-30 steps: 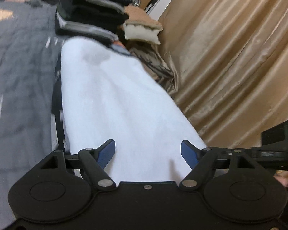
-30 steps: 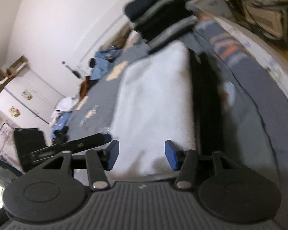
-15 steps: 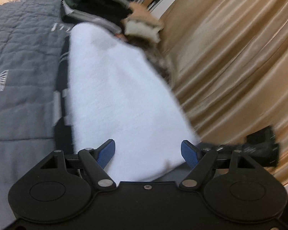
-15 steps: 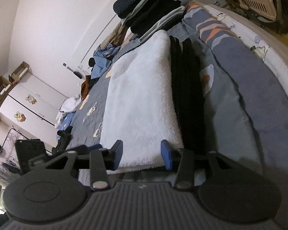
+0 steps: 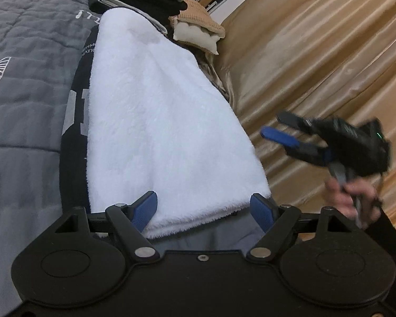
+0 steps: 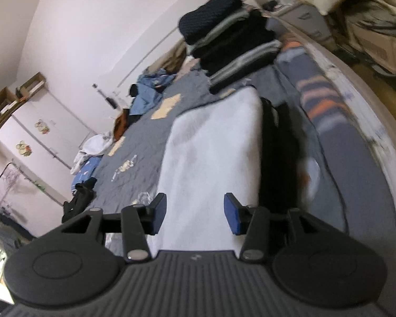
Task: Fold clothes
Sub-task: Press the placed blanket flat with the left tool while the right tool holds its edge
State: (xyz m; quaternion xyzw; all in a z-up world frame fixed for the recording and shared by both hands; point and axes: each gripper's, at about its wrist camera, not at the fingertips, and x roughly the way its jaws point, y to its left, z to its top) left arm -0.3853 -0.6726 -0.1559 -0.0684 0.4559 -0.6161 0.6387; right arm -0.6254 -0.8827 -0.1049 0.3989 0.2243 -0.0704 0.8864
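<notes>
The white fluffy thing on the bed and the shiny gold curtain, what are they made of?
The white garment looks like fleece or plush: its surface is fuzzy and matte, with a soft nap and a thick rounded edge. The gold curtain looks like satin or a similar smooth woven cloth: it shines and catches light along its long folds. Neither fibre can be told for certain from a look alone.

Each handheld gripper is matte black with two round discs at its base, silver pivot screws on angled linkage arms, and blue ribbed pads on its fingers. The left gripper (image 5: 203, 207) has a smooth body, the right gripper (image 6: 195, 218) a ridged grey one. The person's hand (image 5: 353, 198) emerges from a black sleeve (image 5: 390, 235).
</notes>
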